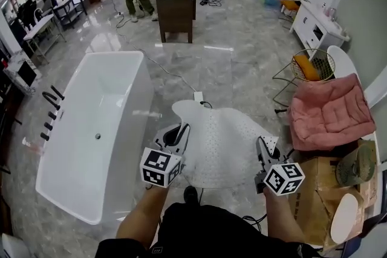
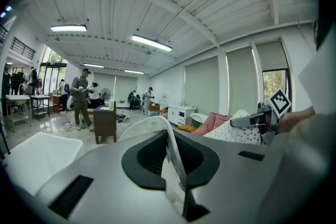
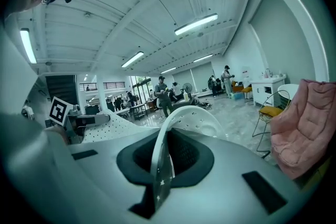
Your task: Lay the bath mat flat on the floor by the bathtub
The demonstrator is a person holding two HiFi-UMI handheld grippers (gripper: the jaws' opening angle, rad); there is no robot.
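The white perforated bath mat (image 1: 221, 139) is spread out in front of me, to the right of the white bathtub (image 1: 91, 130). My left gripper (image 1: 179, 133) is shut on its near left edge, my right gripper (image 1: 263, 148) on its near right corner. In the left gripper view the mat edge (image 2: 173, 152) stands pinched between the jaws of the left gripper (image 2: 177, 168). In the right gripper view the mat (image 3: 184, 123) arches up out of the shut right gripper (image 3: 159, 168). Whether the mat's far end touches the floor I cannot tell.
A pink cushioned chair (image 1: 329, 112) and a wire basket (image 1: 311, 66) stand at the right. A cardboard box (image 1: 320, 190) and a fan (image 1: 357, 166) are at the near right. A dark cabinet (image 1: 177, 6) and several people are farther back. A cable and power strip (image 1: 198, 95) lie beyond the mat.
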